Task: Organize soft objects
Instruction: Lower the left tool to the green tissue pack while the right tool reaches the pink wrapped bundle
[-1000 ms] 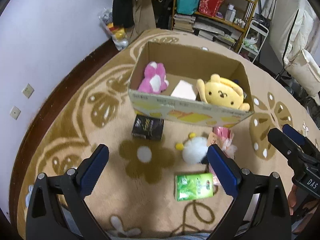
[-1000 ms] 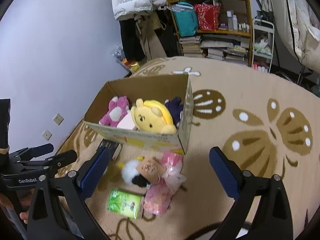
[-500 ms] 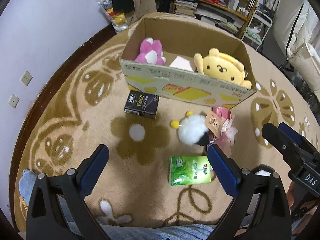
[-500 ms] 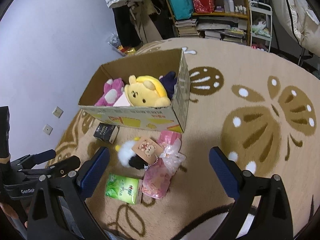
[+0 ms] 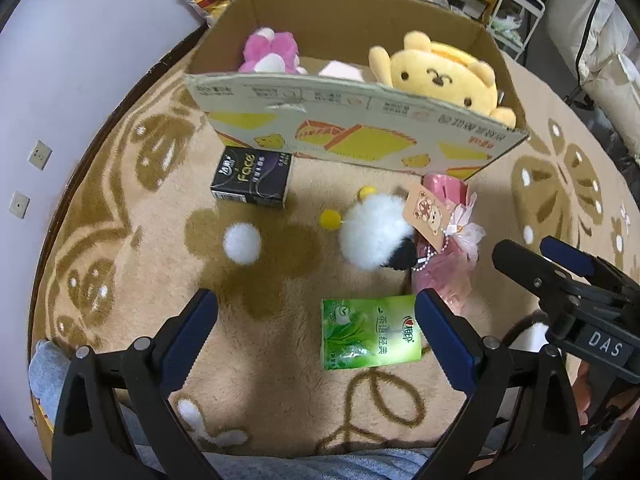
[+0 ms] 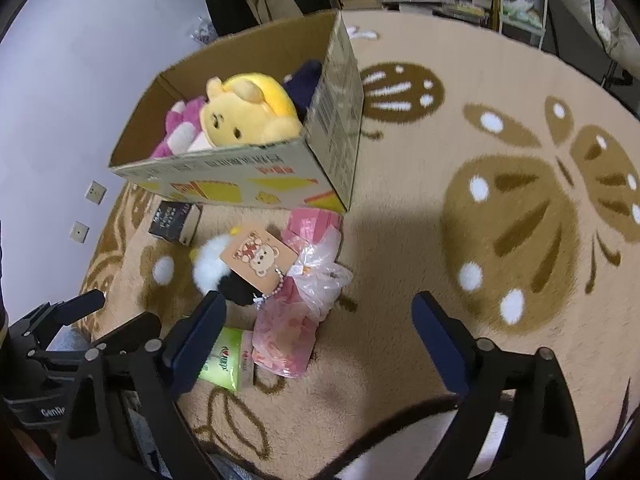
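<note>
Beige carpet with brown butterfly motifs carries everything here. At the left, just in front of the cardboard box, a black tissue pack is seen lying flat. Further right, a white fluffy plush with yellow pom-poms lies on the carpet, its bear-printed tag resting over a pink wrapped bundle that touches it. Nearer, a green tissue pack lies flat, just beside the bundle. Inside the box a pink plush is seen at the left and a yellow bear plush at the right, leaning on the near wall; a dark plush is tucked behind it.

The left claw is held wide and empty above the carpet, with the green pack close to its right finger. The right claw is likewise spread wide and empty, with the bundle and green pack by its left finger.

Several risks can be judged from this layout. Because the white plush, its tag and the bundle overlap, a grasp on one could drag the others along by the bead chain. The bundle's thin plastic could slip or tear if pinched at an edge. The flat green pack could be pushed into the pile rather than gripped. The two claws, working close together, could also be knocked against each other.
</note>
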A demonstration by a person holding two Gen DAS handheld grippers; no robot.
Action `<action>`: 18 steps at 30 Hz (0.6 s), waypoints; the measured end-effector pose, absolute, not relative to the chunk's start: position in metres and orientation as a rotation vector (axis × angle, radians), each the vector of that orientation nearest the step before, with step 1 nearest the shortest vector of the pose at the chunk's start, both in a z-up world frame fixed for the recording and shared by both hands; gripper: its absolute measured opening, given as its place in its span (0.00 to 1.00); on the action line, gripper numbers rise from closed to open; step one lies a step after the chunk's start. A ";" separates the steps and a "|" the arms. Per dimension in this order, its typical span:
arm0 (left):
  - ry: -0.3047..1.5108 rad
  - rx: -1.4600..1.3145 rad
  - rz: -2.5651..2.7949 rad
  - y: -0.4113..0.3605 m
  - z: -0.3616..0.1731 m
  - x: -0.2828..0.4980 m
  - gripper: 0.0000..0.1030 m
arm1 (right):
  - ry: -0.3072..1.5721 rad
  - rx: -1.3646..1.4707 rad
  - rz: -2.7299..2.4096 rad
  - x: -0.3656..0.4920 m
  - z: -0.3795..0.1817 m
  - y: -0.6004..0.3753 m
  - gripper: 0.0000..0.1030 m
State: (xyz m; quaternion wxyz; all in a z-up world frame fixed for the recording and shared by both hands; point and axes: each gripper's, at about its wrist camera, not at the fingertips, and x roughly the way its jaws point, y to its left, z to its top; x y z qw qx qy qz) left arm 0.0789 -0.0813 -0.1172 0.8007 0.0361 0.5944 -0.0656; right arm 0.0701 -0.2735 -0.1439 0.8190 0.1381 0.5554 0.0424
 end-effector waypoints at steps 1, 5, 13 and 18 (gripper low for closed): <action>1.281 0.085 -0.142 -0.083 -0.120 0.080 0.95 | 1.197 0.296 0.092 0.072 -0.148 -0.273 0.91; 1.308 0.093 -0.141 -0.088 -0.130 0.082 0.95 | 1.227 0.312 0.101 0.079 -0.158 -0.271 0.90; 1.360 0.106 -0.172 -0.098 -0.145 0.083 0.95 | 1.292 0.323 0.111 0.089 -0.177 -0.267 0.77; 1.389 0.130 -0.201 -0.108 -0.154 0.080 0.95 | 1.335 0.320 0.118 0.092 -0.187 -0.264 0.76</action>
